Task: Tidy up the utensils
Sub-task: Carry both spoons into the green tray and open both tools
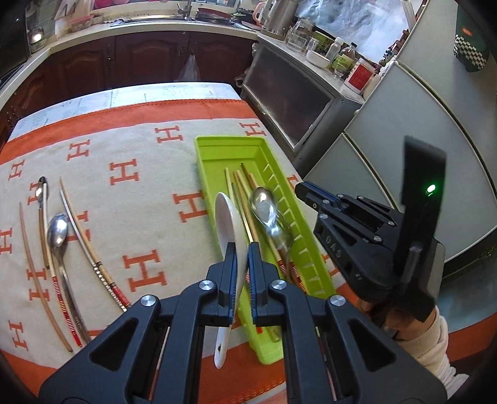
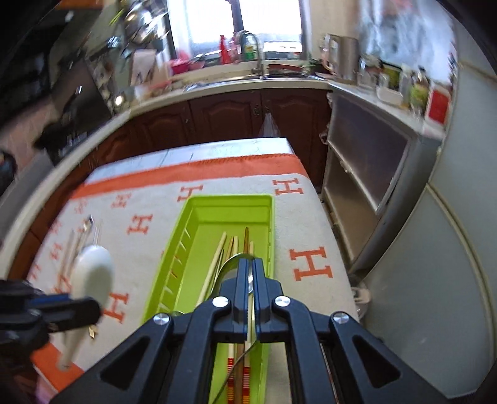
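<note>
White ceramic spoon (image 1: 228,223) pinched mid-handle in left gripper (image 1: 241,258), beside green tray (image 1: 230,147).
Hard, glazed (slippery, chippable), bowl-heavy; best gripped near bowl. Right gripper (image 2: 251,273) closed on metal spoon (image 2: 231,264) over tray.

dark wood cabinets (image 1: 124,59) under a pale counter (image 2: 236,82); bright window (image 2: 236,28) behind the sink.

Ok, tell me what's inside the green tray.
The lime-green plastic tray holds several wooden chopsticks and a shiny metal spoon. Its near end is hidden behind the left hand-held gripper, so anything there goes unseen.
</note>
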Demonstrator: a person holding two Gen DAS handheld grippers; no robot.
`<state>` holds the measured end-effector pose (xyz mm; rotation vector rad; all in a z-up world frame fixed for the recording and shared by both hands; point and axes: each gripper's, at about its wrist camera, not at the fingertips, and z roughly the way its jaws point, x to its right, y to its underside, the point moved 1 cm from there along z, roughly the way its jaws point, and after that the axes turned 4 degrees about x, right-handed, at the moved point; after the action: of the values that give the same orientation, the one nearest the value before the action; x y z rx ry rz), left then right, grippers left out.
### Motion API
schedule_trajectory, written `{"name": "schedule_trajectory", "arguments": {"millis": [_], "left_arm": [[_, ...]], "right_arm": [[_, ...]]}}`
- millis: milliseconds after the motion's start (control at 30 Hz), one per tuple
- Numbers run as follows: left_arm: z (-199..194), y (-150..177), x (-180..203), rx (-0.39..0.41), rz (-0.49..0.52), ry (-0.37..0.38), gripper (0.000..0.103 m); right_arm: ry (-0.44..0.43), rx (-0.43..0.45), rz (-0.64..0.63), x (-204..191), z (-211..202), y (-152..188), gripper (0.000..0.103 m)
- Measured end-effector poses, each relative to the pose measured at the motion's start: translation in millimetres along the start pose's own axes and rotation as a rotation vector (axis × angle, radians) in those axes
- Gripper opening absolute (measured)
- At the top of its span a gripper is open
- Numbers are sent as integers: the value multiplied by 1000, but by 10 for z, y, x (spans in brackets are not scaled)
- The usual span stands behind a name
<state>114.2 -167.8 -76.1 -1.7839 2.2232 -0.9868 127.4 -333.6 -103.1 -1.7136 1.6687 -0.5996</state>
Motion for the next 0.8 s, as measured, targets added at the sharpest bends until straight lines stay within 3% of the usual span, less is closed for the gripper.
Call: {"name": "schedule_trajectory", "arguments": {"millis": [333, 400, 467, 567, 633, 700, 800], "left_arm": [[464, -158, 211, -61, -57, 41, 5], [577, -156, 235, -80, -72, 47, 5], [679, -132, 246, -101, -90, 35, 5], [757, -81, 255, -125, -98, 8, 6], [739, -46, 263, -131, -92, -5, 14], [655, -22, 247, -110, -84, -22, 34], [448, 24, 174, -57, -81, -55, 46]], "right_arm": [[-31, 55, 240, 386, -414, 162, 3], [-39, 71, 270, 431, -498, 186, 7], [-43, 97, 309, 469, -566, 183, 17], [-54, 124, 310, 434, -635, 145, 19], [-47, 135, 289, 366, -670, 130, 19], [-56, 135, 277, 304, -680, 132, 19], [-73, 119, 273, 220, -675, 143, 19]]}}
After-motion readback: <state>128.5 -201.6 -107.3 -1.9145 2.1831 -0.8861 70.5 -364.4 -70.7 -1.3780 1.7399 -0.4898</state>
